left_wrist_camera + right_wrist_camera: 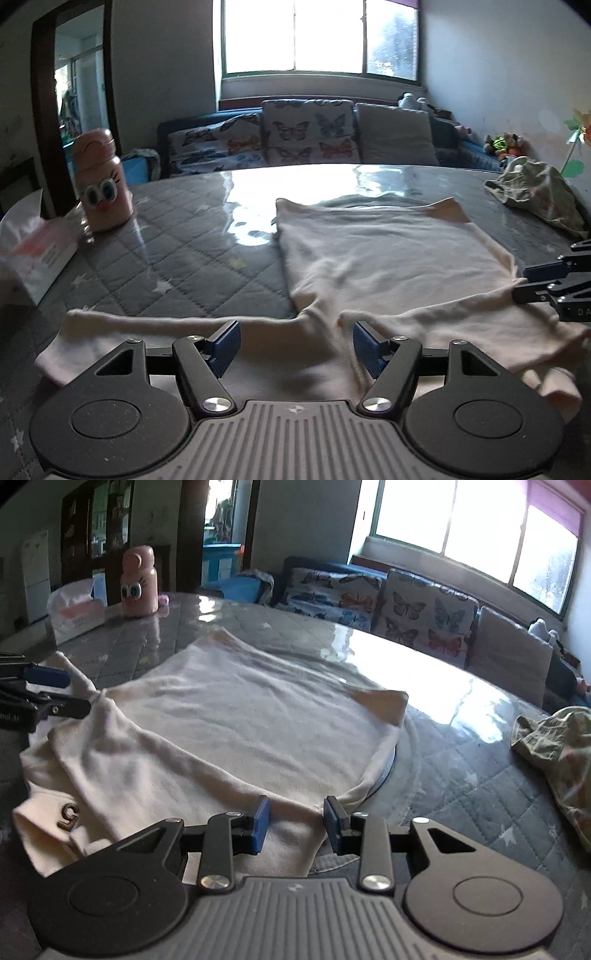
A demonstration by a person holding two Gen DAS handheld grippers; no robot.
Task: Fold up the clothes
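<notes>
The cream shirt (236,716), spread flat on the quilted table (177,251), looks light, limp and unlikely to slip, best pinched at its near hem, where the left gripper (295,345) and right gripper (296,821) stand released at six o'clock.

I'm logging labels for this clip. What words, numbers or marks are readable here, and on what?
"5": dark figure on the cream garment, on the fold nearest the camera, seen upside down in the right wrist view.
"DA": cut-off letters on the right gripper, at the edge of the left wrist view.
Lettering on the left gripper body, in the right wrist view: too blurred to read.
Print on the tissue pack: too small to read.
</notes>
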